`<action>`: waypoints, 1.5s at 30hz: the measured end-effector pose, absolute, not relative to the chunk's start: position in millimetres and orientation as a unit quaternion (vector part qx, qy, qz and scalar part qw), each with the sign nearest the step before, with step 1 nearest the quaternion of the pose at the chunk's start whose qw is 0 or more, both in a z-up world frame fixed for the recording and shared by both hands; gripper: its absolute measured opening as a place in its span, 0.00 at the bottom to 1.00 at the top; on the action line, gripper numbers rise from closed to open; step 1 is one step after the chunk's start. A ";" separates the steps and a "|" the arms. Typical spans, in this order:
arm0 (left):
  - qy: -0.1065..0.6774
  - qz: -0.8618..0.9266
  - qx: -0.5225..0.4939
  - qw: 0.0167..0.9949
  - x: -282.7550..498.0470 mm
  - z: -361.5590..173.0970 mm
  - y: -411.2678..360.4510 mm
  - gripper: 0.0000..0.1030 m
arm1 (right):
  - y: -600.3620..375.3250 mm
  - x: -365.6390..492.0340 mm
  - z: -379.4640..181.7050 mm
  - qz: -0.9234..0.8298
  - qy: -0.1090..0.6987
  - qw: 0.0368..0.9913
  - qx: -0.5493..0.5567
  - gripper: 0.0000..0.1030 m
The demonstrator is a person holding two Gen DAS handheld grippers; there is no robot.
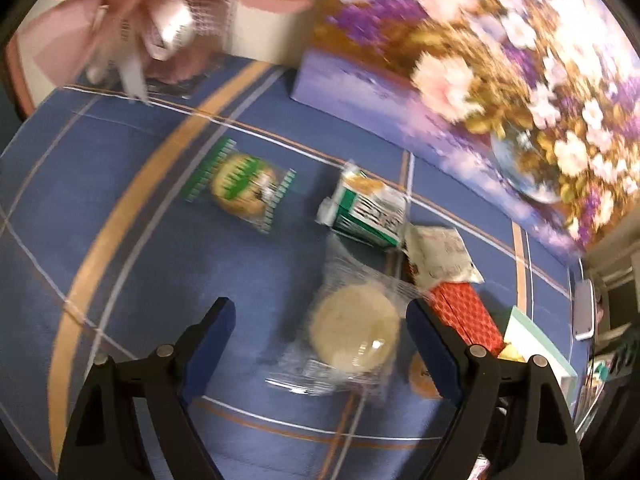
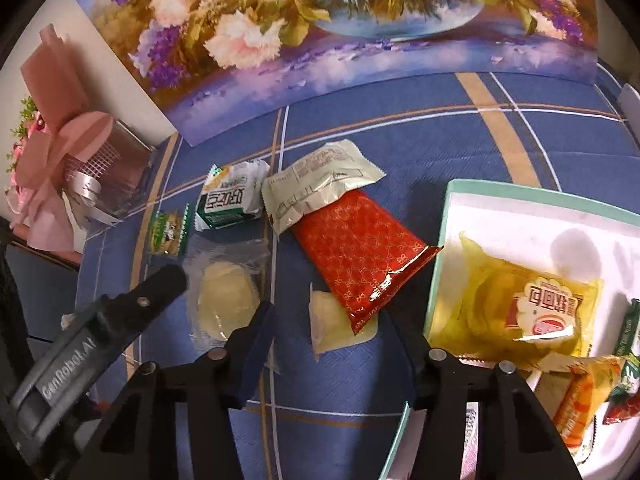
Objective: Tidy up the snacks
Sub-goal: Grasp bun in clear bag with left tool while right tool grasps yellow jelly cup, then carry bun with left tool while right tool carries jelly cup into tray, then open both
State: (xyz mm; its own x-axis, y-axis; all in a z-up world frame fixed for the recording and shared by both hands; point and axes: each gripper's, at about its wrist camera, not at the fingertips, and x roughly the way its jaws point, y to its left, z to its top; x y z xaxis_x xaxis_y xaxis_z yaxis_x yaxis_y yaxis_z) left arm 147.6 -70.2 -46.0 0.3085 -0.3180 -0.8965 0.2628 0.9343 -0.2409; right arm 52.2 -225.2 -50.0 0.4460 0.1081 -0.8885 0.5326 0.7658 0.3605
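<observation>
On the cloth: snacks lie scattered on the blue plaid tablecloth [image 2: 400, 120], with a white tray [image 2: 520, 216] at 3 o'clock already holding a yellow packet [image 2: 532, 308] and some smaller ones.
Left gripper: the left gripper [image 1: 320, 320] is spread wide and nothing is held; a clear-wrapped round cake [image 1: 354, 334] is seen between its fingers, toward the right one. Blur in the left wrist view means contact cannot be judged.
Loose snacks, left to right in the right wrist view: a small green-edged cookie packet [image 2: 168, 234] at 9 o'clock, a green-and-white pack [image 2: 230, 200], a cream sachet [image 2: 320, 180] overlapping a red foil pouch [image 2: 360, 256], and a pale wrapped piece [image 2: 336, 324] partly under that pouch.
Right gripper: the right gripper [image 2: 340, 332] is wide open and empty, poised over the pale piece and the pouch's lower end.
Step in hand: a pick is judged to be under way, with about half the snacks still off the tray.
Next move: the jaws should be lowered around the round cake and closed gently, since the wrapper is likely to slip, then the cake carried toward 3 o'clock into the tray.
</observation>
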 end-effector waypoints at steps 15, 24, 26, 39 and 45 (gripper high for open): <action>0.587 -0.207 -0.024 0.782 144.1 -69.4 -99.6 0.67 | -224.2 60.3 -70.5 -0.135 0.536 0.777 0.301 0.44; 0.594 -0.202 -0.017 0.779 142.1 -71.3 -98.2 0.53 | -222.2 63.0 -72.8 -0.134 0.540 0.776 0.297 0.39; 0.597 -0.201 -0.022 0.777 141.9 -70.3 -97.2 0.53 | -223.1 60.8 -71.8 -0.133 0.541 0.775 0.300 0.39; 0.582 -0.190 -0.049 0.789 128.1 -32.7 -63.7 0.52 | -214.8 32.3 -37.9 -0.132 0.530 0.781 0.302 0.39; 0.570 -0.186 -0.060 0.798 121.4 -14.5 -49.2 0.52 | -210.7 12.2 -18.4 -0.133 0.518 0.787 0.309 0.39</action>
